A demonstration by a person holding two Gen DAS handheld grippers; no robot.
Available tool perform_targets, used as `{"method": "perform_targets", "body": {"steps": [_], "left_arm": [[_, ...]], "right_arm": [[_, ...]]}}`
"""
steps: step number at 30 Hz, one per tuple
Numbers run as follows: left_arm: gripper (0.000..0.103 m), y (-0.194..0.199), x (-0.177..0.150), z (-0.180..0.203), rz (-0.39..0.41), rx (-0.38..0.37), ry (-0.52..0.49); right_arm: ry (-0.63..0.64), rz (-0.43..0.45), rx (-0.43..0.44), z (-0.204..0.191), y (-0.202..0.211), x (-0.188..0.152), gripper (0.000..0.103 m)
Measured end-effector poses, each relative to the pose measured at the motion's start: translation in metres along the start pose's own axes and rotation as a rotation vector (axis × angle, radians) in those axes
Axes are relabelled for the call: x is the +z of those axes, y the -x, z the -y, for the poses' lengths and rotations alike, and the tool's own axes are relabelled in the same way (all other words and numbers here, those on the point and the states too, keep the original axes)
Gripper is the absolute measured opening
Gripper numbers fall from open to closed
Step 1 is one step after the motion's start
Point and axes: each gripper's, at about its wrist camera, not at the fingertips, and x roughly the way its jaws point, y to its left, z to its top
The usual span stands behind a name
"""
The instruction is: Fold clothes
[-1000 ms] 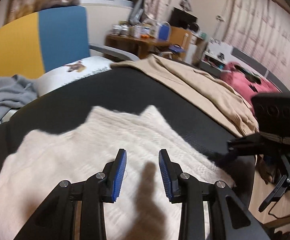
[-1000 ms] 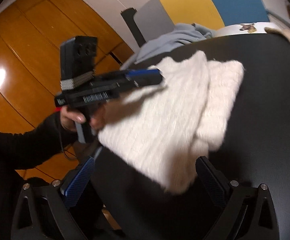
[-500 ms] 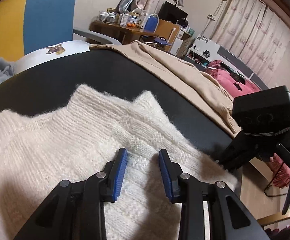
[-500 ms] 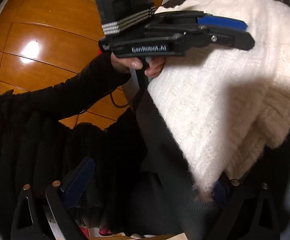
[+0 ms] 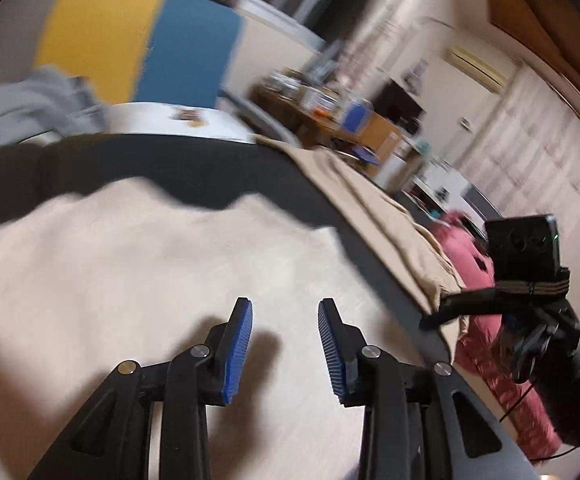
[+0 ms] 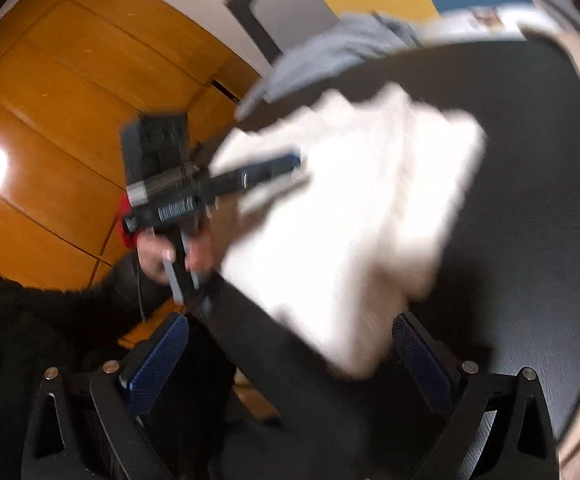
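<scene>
Left wrist view shows the left gripper with its two blue pads spread apart and nothing between them. It hangs over the white sweater, which lies on the black table. Shadows of the fingers fall on the wool. This view is the only one that shows the far side of the room: a tan cloth draped over the table's right edge, a pink blanket past it, and a cluttered desk. The right gripper pokes in from the right, seen side-on; its fingers cannot be told apart here. A yellow and blue chair stands behind the table, with a grey garment beside it.

Right wrist view shows the right gripper with its pads spread wide, a corner of the folded sweater between them but not pinched. Only this view shows the left hand holding the left gripper above the sweater, and the orange wooden wall. Everything is blurry.
</scene>
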Motion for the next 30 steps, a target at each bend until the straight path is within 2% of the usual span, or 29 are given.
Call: {"method": "perform_targets", "body": {"steps": [2,7,9,10,12,16,19,20,21,26,28,30], "left_arm": [[0.034,0.042,-0.015,-0.026,0.032,0.062,0.058],[0.034,0.163,-0.054,-0.089,0.144,0.233,0.176],[0.035,0.201,-0.069,-0.114,0.168,0.231,0.223],[0.036,0.214,-0.076,-0.129,0.158,0.236,0.248],[0.037,0.226,-0.09,-0.151,0.106,0.19,0.272],[0.037,0.219,-0.107,-0.174,0.046,0.116,0.283],[0.037,0.206,-0.111,-0.186,0.019,0.0,0.291],[0.038,0.203,-0.111,-0.188,0.024,0.002,0.287],[0.038,0.199,-0.109,-0.19,0.022,-0.004,0.284],[0.037,0.176,-0.1,-0.201,-0.022,-0.151,0.318],[0.032,0.167,-0.097,-0.201,-0.051,-0.206,0.327],[0.006,0.162,-0.104,-0.194,-0.106,-0.174,0.313]], "right_arm": [[0.049,0.024,0.0,-0.016,-0.015,0.016,0.103],[0.119,0.043,-0.008,-0.049,-0.093,0.068,0.103],[0.147,0.051,-0.011,-0.062,-0.125,0.089,0.103],[0.161,0.055,-0.013,-0.069,-0.141,0.099,0.103],[0.178,0.032,-0.055,-0.071,-0.167,0.113,0.103],[0.193,-0.018,-0.127,-0.056,-0.192,0.117,0.103],[0.262,0.025,-0.1,-0.048,-0.19,0.111,0.103],[0.276,0.039,-0.084,-0.044,-0.188,0.107,0.103],[0.272,0.053,-0.061,-0.041,-0.186,0.105,0.103],[0.217,0.09,0.014,-0.032,-0.181,0.105,0.103],[0.211,0.098,0.028,-0.031,-0.18,0.105,0.103],[0.205,0.107,0.042,-0.03,-0.179,0.104,0.103]]}}
